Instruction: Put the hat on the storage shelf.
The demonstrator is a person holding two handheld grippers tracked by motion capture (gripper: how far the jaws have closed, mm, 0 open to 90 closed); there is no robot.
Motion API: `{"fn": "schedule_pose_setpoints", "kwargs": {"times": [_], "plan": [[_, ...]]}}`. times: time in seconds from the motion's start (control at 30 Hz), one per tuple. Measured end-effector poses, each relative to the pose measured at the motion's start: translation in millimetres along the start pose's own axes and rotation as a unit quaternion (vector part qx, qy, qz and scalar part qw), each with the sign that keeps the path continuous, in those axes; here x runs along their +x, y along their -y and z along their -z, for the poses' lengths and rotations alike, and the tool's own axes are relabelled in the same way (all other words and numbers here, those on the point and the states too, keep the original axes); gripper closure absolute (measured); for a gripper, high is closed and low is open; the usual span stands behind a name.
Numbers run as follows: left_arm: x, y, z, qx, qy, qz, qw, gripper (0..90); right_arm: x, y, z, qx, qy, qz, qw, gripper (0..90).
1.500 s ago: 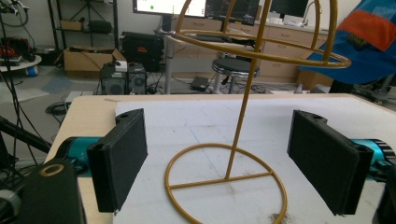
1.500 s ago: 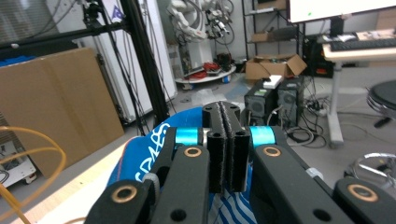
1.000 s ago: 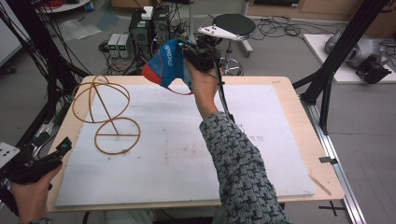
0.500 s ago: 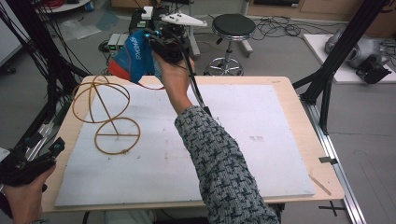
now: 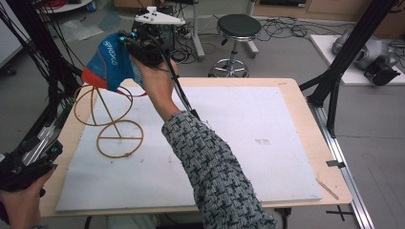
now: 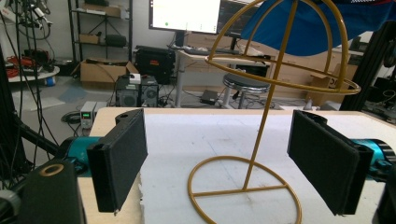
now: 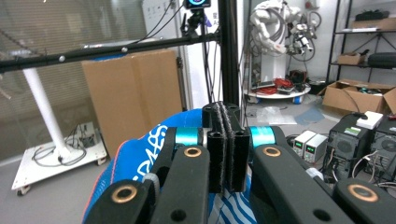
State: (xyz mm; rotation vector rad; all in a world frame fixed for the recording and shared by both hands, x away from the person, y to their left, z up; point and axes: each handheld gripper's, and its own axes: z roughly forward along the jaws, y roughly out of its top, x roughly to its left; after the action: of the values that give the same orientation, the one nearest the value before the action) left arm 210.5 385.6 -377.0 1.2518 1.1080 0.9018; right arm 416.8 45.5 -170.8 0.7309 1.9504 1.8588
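Blue fabric with an orange edge and white lettering marks the cap [image 5: 109, 64], which hangs in the air from the right gripper [image 5: 136, 45] above the far left part of the table [image 5: 296, 95]. In the high view the cap sits directly over the domed top of the gold wire stand [image 5: 107, 119], its lower edge level with the upper hoops; whether cloth and wire touch cannot be told. The right gripper view looks along the jaws, which are pressed together with only a thin seam between the pads, and the cap [image 7: 140, 158] spreads out below and to the left of them, so the jaws are clamped on the cap. The right hand [image 5: 157, 86] wraps the gripper body, and its patterned sleeve [image 5: 215, 171] crosses the white board [image 5: 248, 143] that covers most of the tabletop. The stand rests on the board's left part, on a round base ring with an upright stem. The left gripper [image 5: 26, 164] lies at the near left corner of the table, held by the left hand [image 5: 21, 202]. In the left gripper view its jaws are wide apart with nothing between the pads; the stand [image 6: 261, 140] rises beyond them, and the cap [image 6: 308, 28] shows above its dome. A black stool [image 5: 238, 26] is on the floor beyond the table.
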Motion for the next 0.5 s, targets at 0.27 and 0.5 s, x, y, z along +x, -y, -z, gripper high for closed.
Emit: {"fn": "schedule_pose_setpoints", "kwargs": {"times": [0.27, 0.5], "plan": [[1.0, 0.3, 0.5, 0.0, -0.001, 0.002, 1.0, 20.0, 17.8, 8.3, -5.4, 0.019, -0.031, 0.007, 0.9993, 89.4], [4.4, 0.9, 2.6, -0.002, -0.006, 0.007, 1.0, 19.9, 31.6, 17.1, -12.3, 0.032, -0.054, 0.008, 0.998, 89.4]]}}
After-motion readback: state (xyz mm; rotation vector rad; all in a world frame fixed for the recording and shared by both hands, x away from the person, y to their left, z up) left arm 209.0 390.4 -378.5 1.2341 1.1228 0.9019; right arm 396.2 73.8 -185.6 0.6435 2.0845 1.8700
